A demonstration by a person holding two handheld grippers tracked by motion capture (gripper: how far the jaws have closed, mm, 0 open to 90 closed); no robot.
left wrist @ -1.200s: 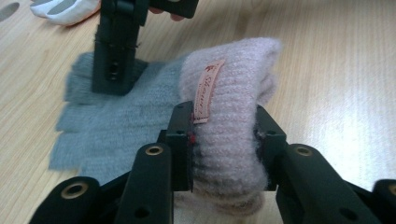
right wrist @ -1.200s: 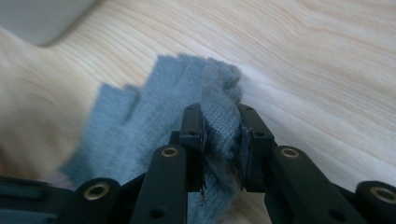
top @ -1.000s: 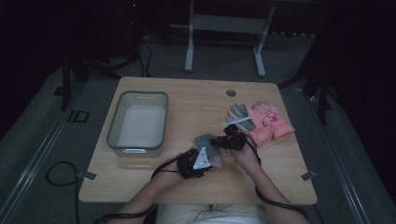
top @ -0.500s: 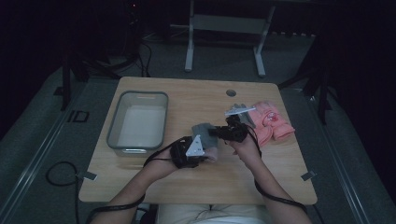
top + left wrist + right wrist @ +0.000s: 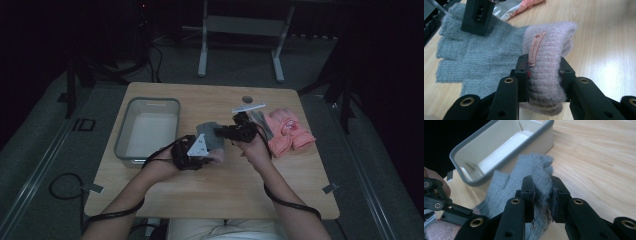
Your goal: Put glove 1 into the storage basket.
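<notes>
Above mid-worktop, the left tongs (image 5: 544, 75) pinch the grey glove's (image 5: 486, 55) pink cuff (image 5: 549, 50); the right tongs (image 5: 542, 195) pinch its fingers. Best keep both grips firm, carrying it level toward the bin (image 5: 150, 102) at left.

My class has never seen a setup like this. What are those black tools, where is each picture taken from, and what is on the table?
A person sits at a wooden table, holding a hand-operated clamp in each hand. The high view looks down from above; the two gripper views come from cameras riding on the clamps. The left gripper is closed on the pinkish cuff of a grey knitted glove. The right gripper pinches the same glove's finger end. Also on the table: a grey tray at the left and pink gloves at the right.
</notes>
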